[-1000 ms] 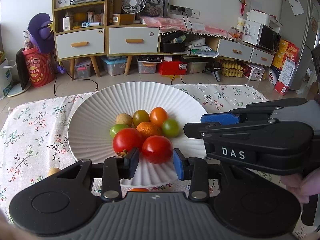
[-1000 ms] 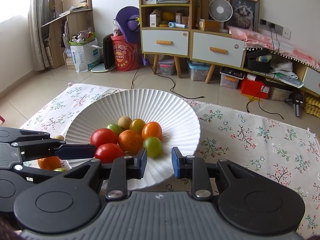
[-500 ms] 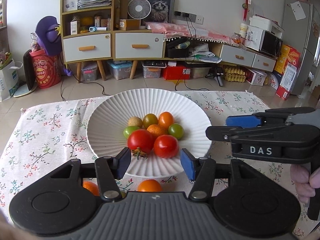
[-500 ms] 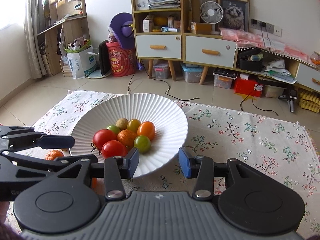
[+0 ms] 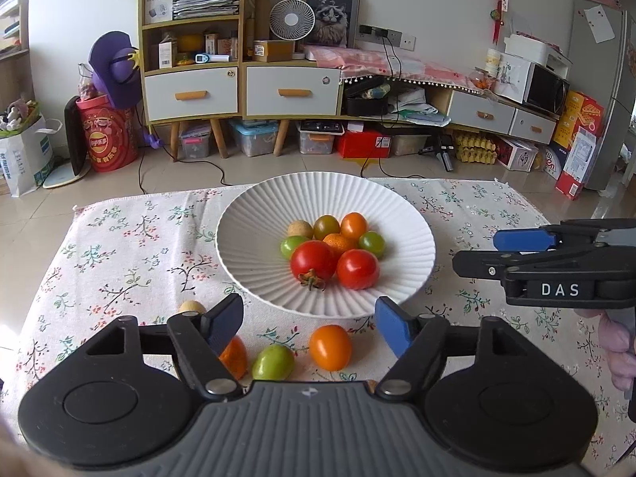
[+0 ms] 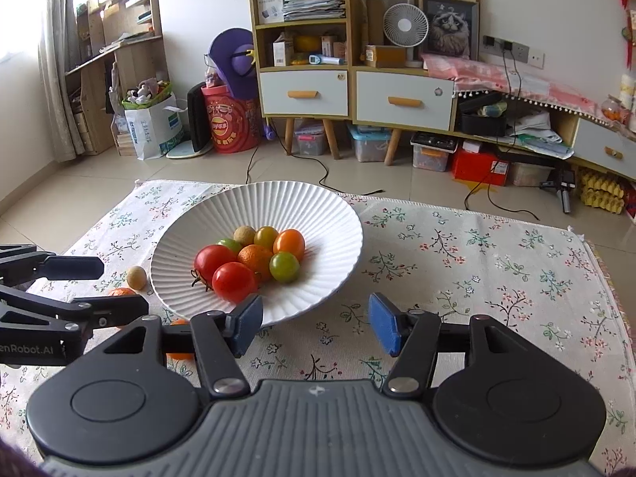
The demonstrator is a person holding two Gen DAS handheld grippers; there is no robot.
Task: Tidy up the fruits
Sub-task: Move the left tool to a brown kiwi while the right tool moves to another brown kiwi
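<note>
Left wrist: left tool (image 5: 310, 328) backed off plate (image 5: 254, 262), wider.

A white ribbed plate (image 5: 254, 238) is seen on a cream cloth (image 5: 119, 246) printed with small flowers and dark twigs. On the plate, two red tomatoes (image 5: 313, 261), an orange mandarin (image 5: 339, 241), green, olive and orange fruits and one tan fruit are shown. Just before the plate, an orange fruit (image 5: 330, 347) and a green fruit (image 5: 273, 362) are seen. Blue pads are carried on the black left gripper (image 5: 310, 326).
</note>
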